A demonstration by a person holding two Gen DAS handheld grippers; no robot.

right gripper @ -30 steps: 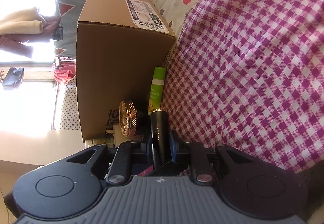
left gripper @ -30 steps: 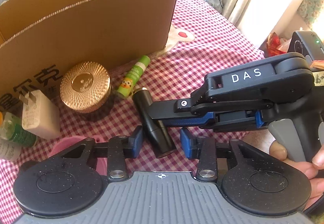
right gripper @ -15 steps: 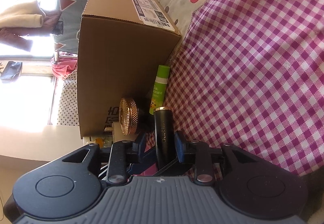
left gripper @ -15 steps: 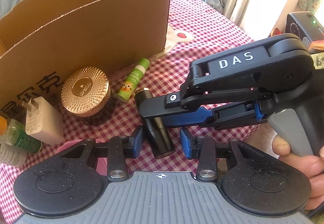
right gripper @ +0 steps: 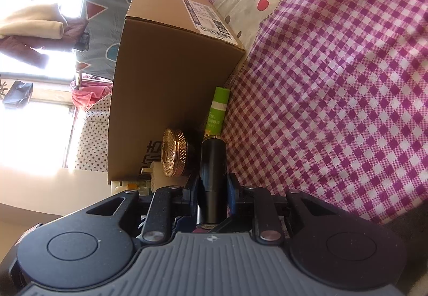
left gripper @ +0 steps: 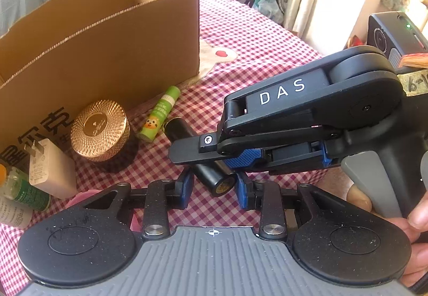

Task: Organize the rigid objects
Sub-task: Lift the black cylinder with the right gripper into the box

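Left wrist view: right gripper (left gripper: 211,159) is clamped across black tube (left gripper: 214,175), long axis running near-to-far twd cardboard box (left gripper: 107,55) at far left; left gripper (left gripper: 214,189) open w/ tube's near end between its fingers.

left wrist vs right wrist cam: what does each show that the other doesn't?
Only left wrist: the right tool from outside, the open box top, a green-label bottle, the left tool open. Only right wrist: the box's shipping label, the rabbit print. Both: black tube in the right tool's grip, cardboard box, gold lid, green stick, white charger.
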